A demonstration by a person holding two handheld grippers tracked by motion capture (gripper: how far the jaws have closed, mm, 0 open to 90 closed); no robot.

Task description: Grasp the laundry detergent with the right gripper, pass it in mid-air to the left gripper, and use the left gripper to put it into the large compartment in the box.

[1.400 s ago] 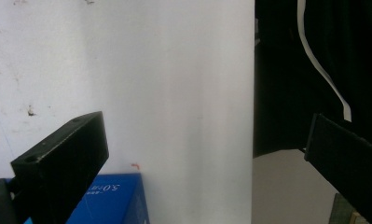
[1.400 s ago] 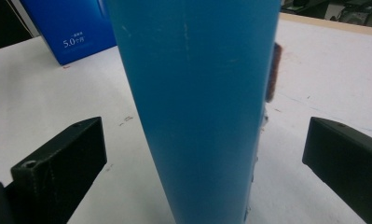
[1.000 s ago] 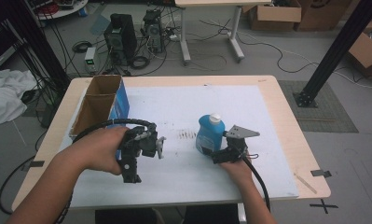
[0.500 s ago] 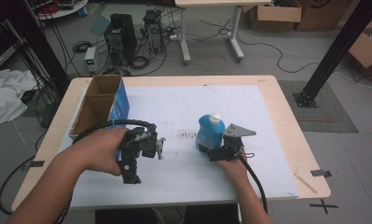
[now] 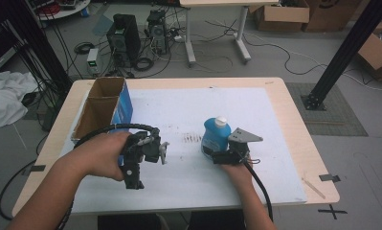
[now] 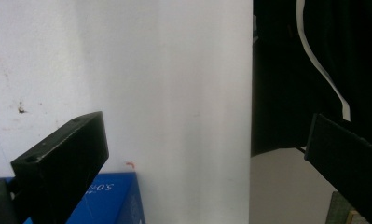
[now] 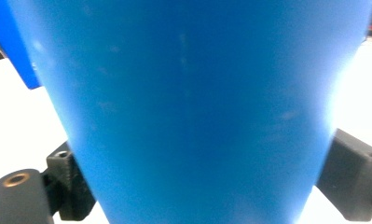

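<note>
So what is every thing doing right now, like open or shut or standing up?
Blue bottle: standing upright on the table, white cap on.
Cardboard box: open at the top, standing at the table's left side.
Right tool: its jaws sit one on each side of the bottle's body.
Left tool: jaws wide apart, nothing between them, held above the white sheet.

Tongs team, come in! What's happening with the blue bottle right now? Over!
Right tongs clamped on blue bottle, bottle upright on white mat. Left tongs open, holding nothing. Cardboard box off to the left, not in the way. Over.
</note>
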